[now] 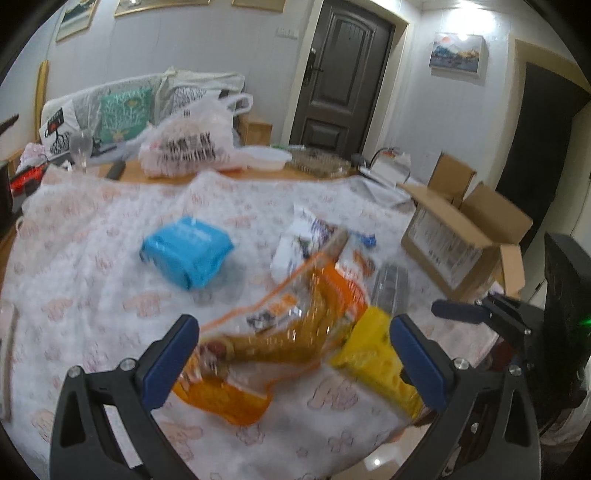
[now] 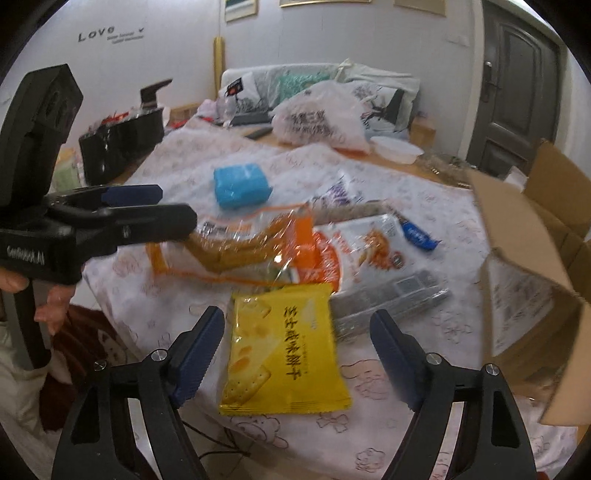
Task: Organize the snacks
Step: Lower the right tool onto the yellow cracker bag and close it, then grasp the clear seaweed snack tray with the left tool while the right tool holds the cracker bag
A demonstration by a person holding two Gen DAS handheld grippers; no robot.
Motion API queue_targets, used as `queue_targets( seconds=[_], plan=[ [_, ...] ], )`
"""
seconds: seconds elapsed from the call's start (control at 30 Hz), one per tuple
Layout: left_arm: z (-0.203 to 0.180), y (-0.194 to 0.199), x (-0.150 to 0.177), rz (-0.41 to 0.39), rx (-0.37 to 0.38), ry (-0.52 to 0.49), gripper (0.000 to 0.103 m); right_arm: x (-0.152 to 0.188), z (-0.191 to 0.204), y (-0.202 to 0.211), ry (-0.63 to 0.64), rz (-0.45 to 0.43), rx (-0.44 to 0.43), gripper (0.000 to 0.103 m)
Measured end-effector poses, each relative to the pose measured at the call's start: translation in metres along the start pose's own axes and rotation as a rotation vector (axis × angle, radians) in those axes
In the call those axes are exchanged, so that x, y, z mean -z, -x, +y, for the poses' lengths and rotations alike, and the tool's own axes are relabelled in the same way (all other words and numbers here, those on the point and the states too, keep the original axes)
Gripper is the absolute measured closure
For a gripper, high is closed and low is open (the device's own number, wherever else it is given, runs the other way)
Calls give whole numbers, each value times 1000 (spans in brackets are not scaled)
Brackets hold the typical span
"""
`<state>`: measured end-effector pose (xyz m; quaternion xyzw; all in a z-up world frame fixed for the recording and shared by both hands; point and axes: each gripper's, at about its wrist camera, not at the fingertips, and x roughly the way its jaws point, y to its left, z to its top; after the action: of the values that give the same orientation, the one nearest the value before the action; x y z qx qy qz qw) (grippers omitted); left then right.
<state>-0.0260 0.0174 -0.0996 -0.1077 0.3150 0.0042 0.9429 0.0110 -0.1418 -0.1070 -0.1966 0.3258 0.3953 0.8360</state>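
Counter edge (image 2: pixel 122 314) close under my right tool (image 2: pixel 297 347); open cardboard box (image 2: pixel 532 236) crowds the right side. Yellow biscuit packet (image 2: pixel 284 350), Chinese lettering, lies between its spread fingers, untouched. My left tool (image 1: pixel 295 354), fingers apart, straddles the clear orange-trimmed snack bag (image 1: pixel 280 332). Wall decal: "Love" (image 2: pixel 96 34).
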Motion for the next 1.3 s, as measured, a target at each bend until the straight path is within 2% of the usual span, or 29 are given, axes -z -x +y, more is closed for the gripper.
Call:
queue_targets(
  seconds=[0.2,0.33,0.57,0.6,0.67,0.73,0.93,1.13,1.3],
  plan=[
    [1,-11,9,25,-5,-4,1,7,9,-26,44,69,16,25],
    [4,-9,9,25,-4,9,1,10,3,-36,25,100,-14,24],
    [5,-10,7,33,-7,16,1,8,4,-38,49,108,-13,24],
    [4,-11,7,34,-6,15,1,8,5,-39,53,108,-10,26],
    [4,-12,7,34,-1,14,1,6,6,-37,57,110,-15,38],
    [3,-12,6,35,2,14,1,4,7,-37,68,120,-4,38],
    [0,-12,5,30,18,11,1,3,-7,-27,-10,94,14,38],
    [-17,-14,0,27,43,-23,1,7,-28,-9,-72,66,78,38],
    [-44,-24,-3,54,63,-79,11,24,-48,2,-134,67,100,38]
  ],
)
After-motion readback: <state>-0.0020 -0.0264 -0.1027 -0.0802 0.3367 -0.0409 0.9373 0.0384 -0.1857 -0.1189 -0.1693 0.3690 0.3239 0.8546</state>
